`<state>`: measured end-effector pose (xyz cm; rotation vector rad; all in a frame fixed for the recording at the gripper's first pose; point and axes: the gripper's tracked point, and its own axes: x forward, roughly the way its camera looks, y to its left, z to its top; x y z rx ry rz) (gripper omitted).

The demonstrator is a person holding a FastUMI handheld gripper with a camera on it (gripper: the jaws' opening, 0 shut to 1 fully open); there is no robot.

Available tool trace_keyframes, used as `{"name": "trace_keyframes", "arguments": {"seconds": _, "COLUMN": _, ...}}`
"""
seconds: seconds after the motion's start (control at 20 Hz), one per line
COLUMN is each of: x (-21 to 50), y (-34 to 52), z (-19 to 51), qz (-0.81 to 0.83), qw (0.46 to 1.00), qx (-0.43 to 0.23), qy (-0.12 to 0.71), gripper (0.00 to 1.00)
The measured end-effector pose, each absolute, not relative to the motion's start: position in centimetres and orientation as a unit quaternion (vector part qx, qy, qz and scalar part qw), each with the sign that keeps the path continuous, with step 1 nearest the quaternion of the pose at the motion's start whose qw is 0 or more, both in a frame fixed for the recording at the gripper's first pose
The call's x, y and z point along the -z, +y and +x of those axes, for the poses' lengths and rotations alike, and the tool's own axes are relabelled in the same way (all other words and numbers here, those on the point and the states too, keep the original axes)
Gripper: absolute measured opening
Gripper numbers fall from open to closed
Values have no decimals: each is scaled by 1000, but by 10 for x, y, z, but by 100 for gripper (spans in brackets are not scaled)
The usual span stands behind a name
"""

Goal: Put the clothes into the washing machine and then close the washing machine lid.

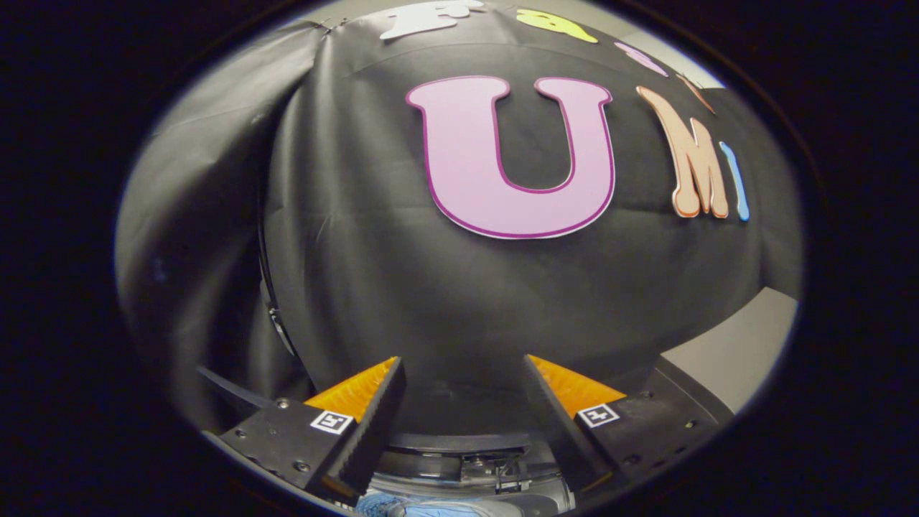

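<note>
My gripper point(461, 362) is open, and nothing sits between its orange-and-black fingers point(362, 409). It points at the booth's black cloth wall. Low between the fingers I see the dark curved rim of the washing machine point(459, 439), with some fittings just below it. A bit of light blue clothing point(402, 508) peeks out under the left finger, right at the gripper's base. To the left, beyond the fingers, a thin curved dark edge point(267, 287) rises; it looks like the raised tinted lid, though I cannot be sure.
A pale grey surface point(732, 352) lies beyond the right finger, beside the cloth wall. The black cloth hangs in folds on the left side point(201, 237).
</note>
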<state>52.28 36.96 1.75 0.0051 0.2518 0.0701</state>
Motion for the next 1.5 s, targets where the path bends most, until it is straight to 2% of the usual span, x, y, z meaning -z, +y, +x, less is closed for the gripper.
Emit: {"name": "trace_keyframes", "arguments": {"seconds": 1.5, "x": -16, "y": 375, "z": 518, "qz": 17, "qw": 986, "qx": -42, "qy": 162, "gripper": 96}}
